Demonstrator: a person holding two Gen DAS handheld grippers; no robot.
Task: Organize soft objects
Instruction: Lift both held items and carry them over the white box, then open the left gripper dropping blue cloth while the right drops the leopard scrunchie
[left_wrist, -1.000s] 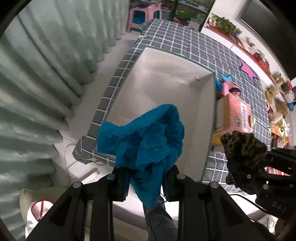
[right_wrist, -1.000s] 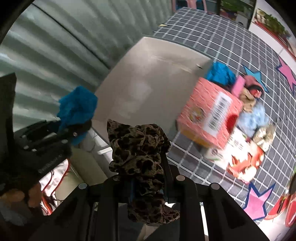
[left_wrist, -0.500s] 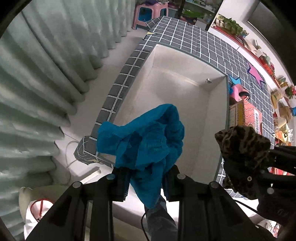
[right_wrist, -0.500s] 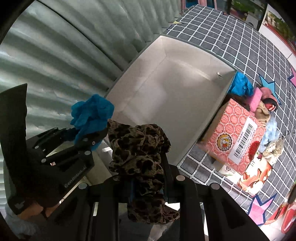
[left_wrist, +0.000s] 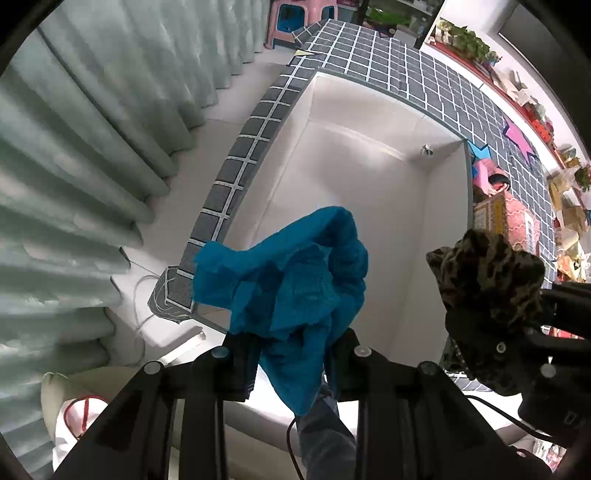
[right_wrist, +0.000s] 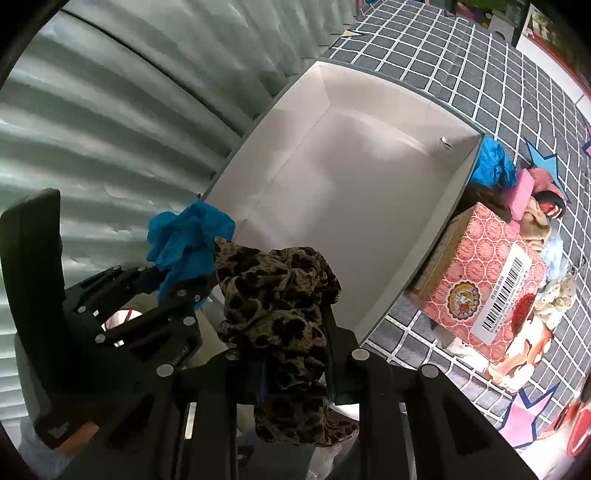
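My left gripper (left_wrist: 291, 354) is shut on a crumpled blue cloth (left_wrist: 291, 273) and holds it above the near end of a white open box (left_wrist: 369, 166). My right gripper (right_wrist: 291, 362) is shut on a leopard-print scrunchie (right_wrist: 277, 306), also above the near end of the box (right_wrist: 351, 192). The scrunchie shows at the right of the left wrist view (left_wrist: 487, 277). The blue cloth shows left of the scrunchie in the right wrist view (right_wrist: 188, 240). The box looks empty inside.
The box stands on a grey grid-pattern table (right_wrist: 461, 55). Right of the box are a pink patterned carton (right_wrist: 480, 288) and a pile of soft items, among them another blue cloth (right_wrist: 493, 166). A pale green curtain (left_wrist: 74, 147) hangs to the left.
Both grippers have moved left and nearer the box, so the box now lies ahead of both. The cloth and the scrunchie stay held.
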